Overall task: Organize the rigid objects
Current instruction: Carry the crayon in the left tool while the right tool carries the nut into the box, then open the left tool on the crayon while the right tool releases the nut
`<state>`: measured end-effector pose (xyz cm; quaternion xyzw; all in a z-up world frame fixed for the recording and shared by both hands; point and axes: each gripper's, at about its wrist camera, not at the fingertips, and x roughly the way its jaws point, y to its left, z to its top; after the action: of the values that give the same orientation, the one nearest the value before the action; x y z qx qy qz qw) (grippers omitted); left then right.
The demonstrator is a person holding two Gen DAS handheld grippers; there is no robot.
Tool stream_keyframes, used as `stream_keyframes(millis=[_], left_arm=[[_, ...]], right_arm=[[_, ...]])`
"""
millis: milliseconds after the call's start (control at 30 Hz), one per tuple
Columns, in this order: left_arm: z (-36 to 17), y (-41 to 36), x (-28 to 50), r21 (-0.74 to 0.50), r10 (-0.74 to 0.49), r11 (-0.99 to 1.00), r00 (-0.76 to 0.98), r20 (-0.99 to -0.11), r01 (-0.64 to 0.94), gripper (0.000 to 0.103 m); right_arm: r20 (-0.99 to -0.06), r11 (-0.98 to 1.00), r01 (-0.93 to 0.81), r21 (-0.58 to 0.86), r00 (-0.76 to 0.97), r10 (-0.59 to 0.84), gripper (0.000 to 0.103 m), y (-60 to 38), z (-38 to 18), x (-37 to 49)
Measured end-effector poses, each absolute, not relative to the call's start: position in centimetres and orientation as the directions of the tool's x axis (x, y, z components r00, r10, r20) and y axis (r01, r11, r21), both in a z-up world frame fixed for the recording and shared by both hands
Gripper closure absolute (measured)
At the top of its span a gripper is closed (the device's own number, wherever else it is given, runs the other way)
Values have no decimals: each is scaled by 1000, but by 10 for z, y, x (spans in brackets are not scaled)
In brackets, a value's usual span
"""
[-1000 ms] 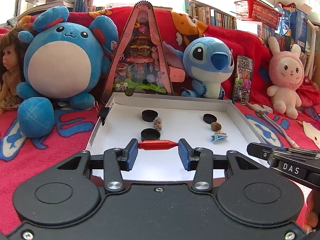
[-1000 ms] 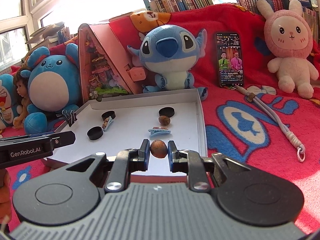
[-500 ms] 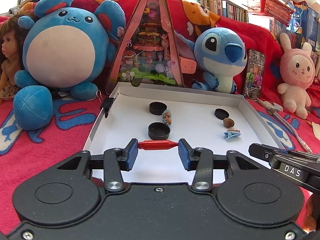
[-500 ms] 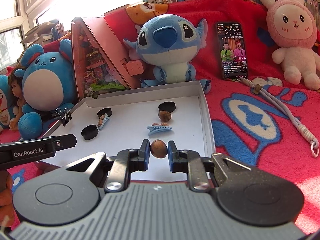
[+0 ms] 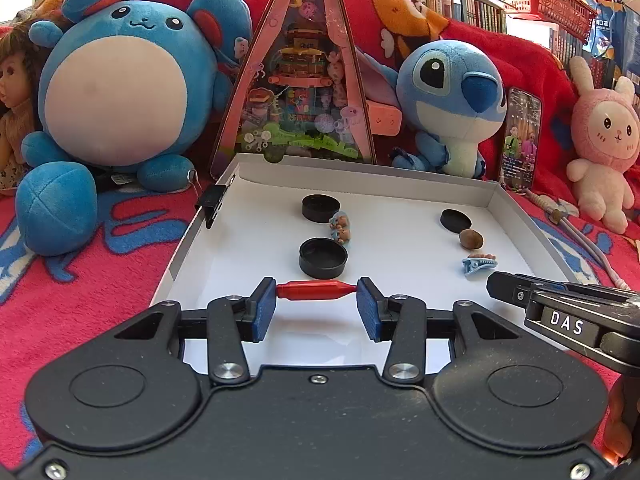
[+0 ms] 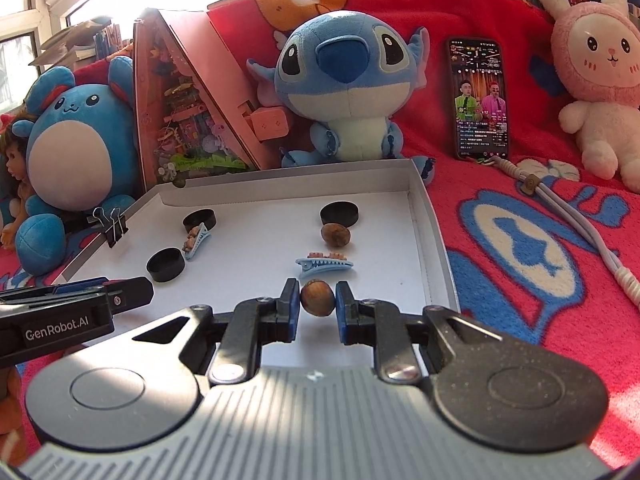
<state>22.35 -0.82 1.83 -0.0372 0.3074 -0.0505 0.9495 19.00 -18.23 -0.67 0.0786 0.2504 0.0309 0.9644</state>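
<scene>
My left gripper is shut on a small red rod, held crosswise by its ends over the near part of a white shallow box. My right gripper is shut on a brown nut above the near right part of the same box. In the box lie three black caps, another brown nut, a blue hair clip and a second clip with tiny bears.
Plush toys stand behind the box on the red blanket: a round blue one, Stitch, a pink rabbit. A triangular pink toy box, a phone, a corded strap and a binder clip are close by.
Both grippers have moved forward over the box, so the box and toys look larger and nearer. Each still holds its object.
</scene>
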Motion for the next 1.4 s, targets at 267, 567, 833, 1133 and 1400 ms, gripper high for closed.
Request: stream_keyframes(millis=[267, 567, 833, 1133, 1400], left_arm=[[12, -10, 229, -94, -106, 994, 799, -591, 63, 61], [11, -13, 234, -63, -87, 996, 802, -591, 62, 61], [9, -18, 234, -25, -64, 998, 807, -587, 62, 61], [10, -17, 234, -39, -71, 997, 803, -592, 60, 60], [18, -16, 225, -25, -64, 998, 811, -581, 61, 51]], right_arm=[[-491, 989, -14, 150, 867, 87, 80, -180, -7, 198], [-505, 990, -5, 140, 860, 76, 80, -181, -10, 204], [-504, 992, 1, 130, 861, 65, 80, -180, -11, 205], [-508, 992, -1, 128, 859, 66, 78, -181, -10, 205], [-503, 993, -10, 122, 861, 71, 68, -180, -7, 198]])
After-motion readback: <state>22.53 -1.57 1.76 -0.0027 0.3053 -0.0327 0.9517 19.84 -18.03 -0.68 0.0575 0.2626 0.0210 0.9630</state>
